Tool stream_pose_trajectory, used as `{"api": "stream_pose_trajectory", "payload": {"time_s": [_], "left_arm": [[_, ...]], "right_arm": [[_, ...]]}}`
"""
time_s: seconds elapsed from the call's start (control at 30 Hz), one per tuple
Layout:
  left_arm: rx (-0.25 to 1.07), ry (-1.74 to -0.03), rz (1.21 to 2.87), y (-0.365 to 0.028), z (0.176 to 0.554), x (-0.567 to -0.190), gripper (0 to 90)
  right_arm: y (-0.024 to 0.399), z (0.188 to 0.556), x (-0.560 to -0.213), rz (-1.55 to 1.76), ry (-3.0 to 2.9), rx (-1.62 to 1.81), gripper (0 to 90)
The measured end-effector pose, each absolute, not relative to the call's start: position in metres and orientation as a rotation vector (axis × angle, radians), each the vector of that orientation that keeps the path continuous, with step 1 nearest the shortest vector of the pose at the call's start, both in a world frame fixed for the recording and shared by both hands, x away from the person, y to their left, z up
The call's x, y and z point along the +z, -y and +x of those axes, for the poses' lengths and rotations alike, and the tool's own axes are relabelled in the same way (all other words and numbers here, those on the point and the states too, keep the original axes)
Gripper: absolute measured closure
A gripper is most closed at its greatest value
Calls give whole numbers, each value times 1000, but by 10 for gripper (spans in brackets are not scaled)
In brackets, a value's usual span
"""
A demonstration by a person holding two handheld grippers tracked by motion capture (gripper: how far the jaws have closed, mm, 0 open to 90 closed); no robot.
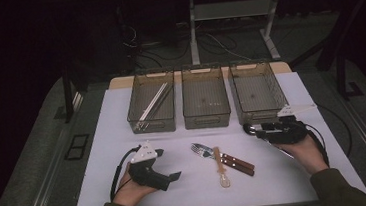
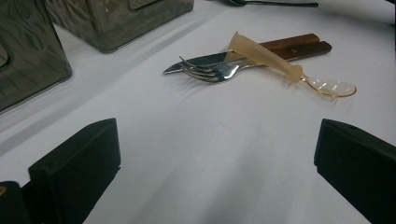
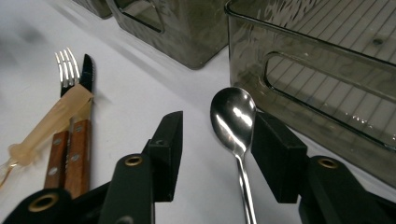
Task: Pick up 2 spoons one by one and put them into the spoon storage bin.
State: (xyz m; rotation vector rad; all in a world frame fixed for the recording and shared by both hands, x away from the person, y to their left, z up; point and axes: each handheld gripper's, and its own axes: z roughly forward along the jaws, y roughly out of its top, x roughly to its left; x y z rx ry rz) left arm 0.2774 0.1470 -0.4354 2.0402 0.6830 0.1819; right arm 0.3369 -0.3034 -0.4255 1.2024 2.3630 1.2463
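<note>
Right gripper [image 3: 215, 154] jaws partly apart, metal spoon [image 3: 233, 119] between them, leaning on one pad, other pad clear, beside right-hand bin [image 3: 327, 70], left gripper [image 2: 215, 168] jaws wide, nothing held, over table [image 2: 210, 149], fork [image 2: 210, 72], knife [image 2: 196, 60], plastic spoon [image 2: 280, 63] ahead

We've got a pretty dim room here, most of the light landing on the white table [image 1: 128, 188] while everything around fades to near black. Grey carpet [image 1: 34, 146] runs along both sides. Behind it stands another desk's white metal frame [image 1: 193, 27], with loose cables [image 1: 216, 42] sprawled on the floor underneath.
</note>
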Motion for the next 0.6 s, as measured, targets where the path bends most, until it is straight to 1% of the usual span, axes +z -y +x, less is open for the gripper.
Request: {"api": "stream_pose_trajectory", "payload": {"time_s": [0.17,0.3,0.47,0.6], "left_arm": [[177,-685,2044,-147,278,-436,0],[175,-684,2037,-147,278,-436,0],[171,-681,2040,-146,278,-436,0],[165,-683,2038,-147,278,-436,0]], "right_arm": [[299,351,-428,1209,-2377,1227,609],[296,361,-434,1232,-2398,1179,624],[293,369,-442,1248,-2417,1130,624],[290,374,-444,1251,-2418,1113,601]]}}
